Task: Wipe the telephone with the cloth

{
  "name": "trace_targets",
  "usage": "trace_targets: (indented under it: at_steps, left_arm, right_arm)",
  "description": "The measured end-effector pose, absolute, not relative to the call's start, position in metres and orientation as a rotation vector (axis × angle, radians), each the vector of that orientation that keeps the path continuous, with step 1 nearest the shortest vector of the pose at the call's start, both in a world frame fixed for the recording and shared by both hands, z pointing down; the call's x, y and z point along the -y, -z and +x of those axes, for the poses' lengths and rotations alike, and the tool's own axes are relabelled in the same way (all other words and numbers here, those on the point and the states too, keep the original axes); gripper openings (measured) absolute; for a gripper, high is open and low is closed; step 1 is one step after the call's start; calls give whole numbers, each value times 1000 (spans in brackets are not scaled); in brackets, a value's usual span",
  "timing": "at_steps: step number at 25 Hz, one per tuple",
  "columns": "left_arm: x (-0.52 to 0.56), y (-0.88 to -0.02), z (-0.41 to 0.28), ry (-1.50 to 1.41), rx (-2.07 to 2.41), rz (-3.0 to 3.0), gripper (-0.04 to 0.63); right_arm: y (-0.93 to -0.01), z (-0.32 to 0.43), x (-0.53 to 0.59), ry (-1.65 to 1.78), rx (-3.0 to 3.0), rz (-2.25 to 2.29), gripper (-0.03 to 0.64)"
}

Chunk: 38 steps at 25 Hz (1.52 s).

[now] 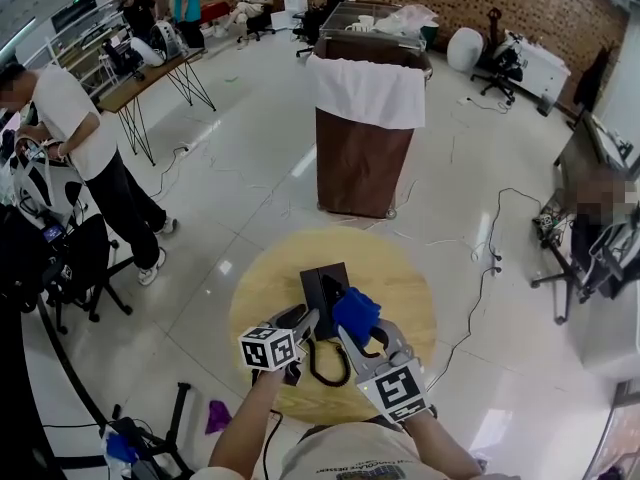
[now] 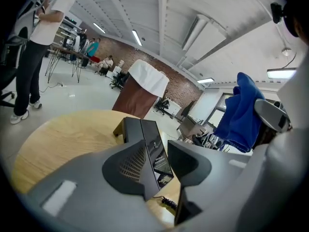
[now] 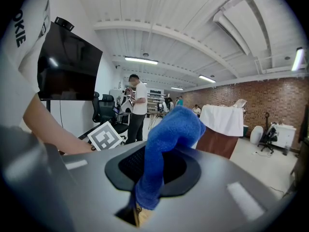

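A black telephone [image 1: 322,286] stands on the round wooden table [image 1: 405,283], its coiled cord [image 1: 325,363] trailing toward me. My left gripper [image 1: 306,320] is low over the phone's near left side. In the left gripper view its jaws stand apart, and the telephone [image 2: 152,141] shows through the gap of the left gripper [image 2: 161,167]; nothing is pressed between the pads. My right gripper [image 1: 357,334] hovers just right of it, shut on a blue cloth [image 1: 355,311] that bunches up above the jaws. The cloth [image 3: 166,139] fills the middle of the right gripper [image 3: 152,175].
A brown bin with a white liner [image 1: 365,138] stands beyond the table. A person [image 1: 90,158] stands at the left by a black chair [image 1: 60,263]. Cables cross the floor at the right [image 1: 490,258]. Desks and seated people are at the back.
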<state>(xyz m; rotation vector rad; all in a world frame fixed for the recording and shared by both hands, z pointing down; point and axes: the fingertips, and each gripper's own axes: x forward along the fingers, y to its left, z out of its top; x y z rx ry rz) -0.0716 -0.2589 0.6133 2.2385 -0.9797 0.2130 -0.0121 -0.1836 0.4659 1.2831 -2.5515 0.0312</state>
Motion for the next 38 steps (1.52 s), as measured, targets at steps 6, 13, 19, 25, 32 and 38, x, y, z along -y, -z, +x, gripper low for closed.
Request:
trace_targets:
  at_steps: [6,13,19,25,32,38]
  left_arm:
    - [278,-645,-73,-197,920,2148,179]
    - [287,-678,-72,-220,847,2046,204]
    - [287,-690,-62,-188,712,1983,106]
    - [286,-685,-61,-155,666,1943,83]
    - [284,-680,-62,-128,665,1929,71]
    - [278,-657,-64,-80,682,1977,61]
  right_arm:
    - [-473,-9,191,-50,2537,1283,60]
    - [-480,-2,194,-91,2503,1298,60]
    - [-487,9,194,-112,2477,1329,60]
    - [-489,10,193,-129,2466,1332,60]
    - [-489,9,187,-124,2469,1332,60]
    - [-480,11,181,-93,2482,1346,60]
